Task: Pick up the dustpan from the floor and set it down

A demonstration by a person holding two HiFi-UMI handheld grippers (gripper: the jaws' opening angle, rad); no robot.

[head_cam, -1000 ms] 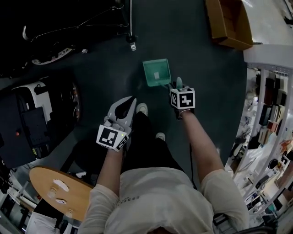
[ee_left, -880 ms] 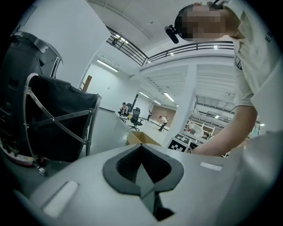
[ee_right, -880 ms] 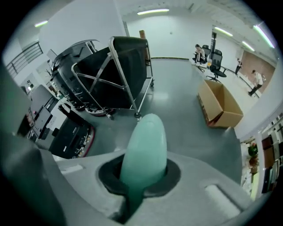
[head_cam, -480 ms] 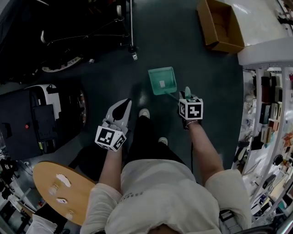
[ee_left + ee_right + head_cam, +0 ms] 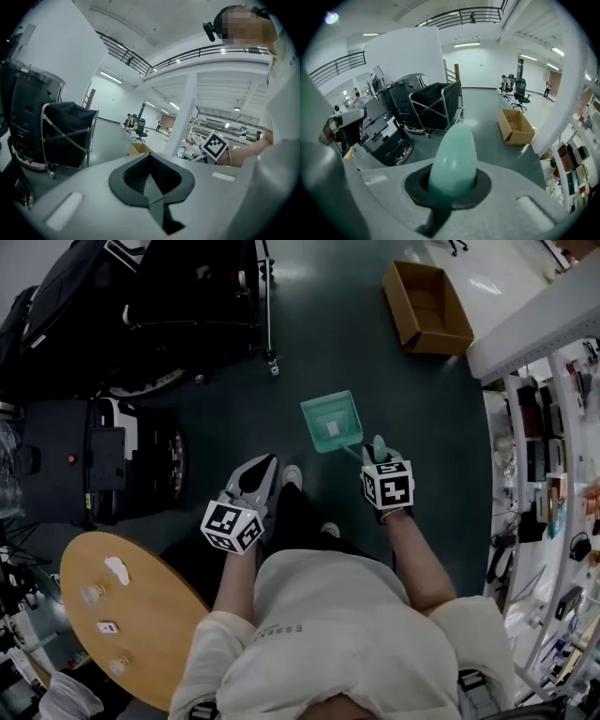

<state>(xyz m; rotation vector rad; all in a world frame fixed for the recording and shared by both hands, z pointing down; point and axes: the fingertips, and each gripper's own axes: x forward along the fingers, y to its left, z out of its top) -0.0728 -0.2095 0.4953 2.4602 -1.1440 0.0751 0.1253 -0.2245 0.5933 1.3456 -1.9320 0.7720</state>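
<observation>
Right gripper view: right gripper (image 5: 451, 190) clamped on the rounded teal handle (image 5: 453, 157) of the dustpan (image 5: 331, 421), whose pan hangs just ahead of the person's shoe (image 5: 292, 474), seemingly clear of the floor (image 5: 431, 427). Left gripper (image 5: 150, 180) closed on nothing. Risk: the smooth handle, gripped near its end, may pivot or slip, letting the pan swing or drop

Dark floor (image 5: 441, 427), open cardboard box (image 5: 427, 307), round wooden table (image 5: 141, 615) — cluttered shelves (image 5: 544, 474) along the right
</observation>
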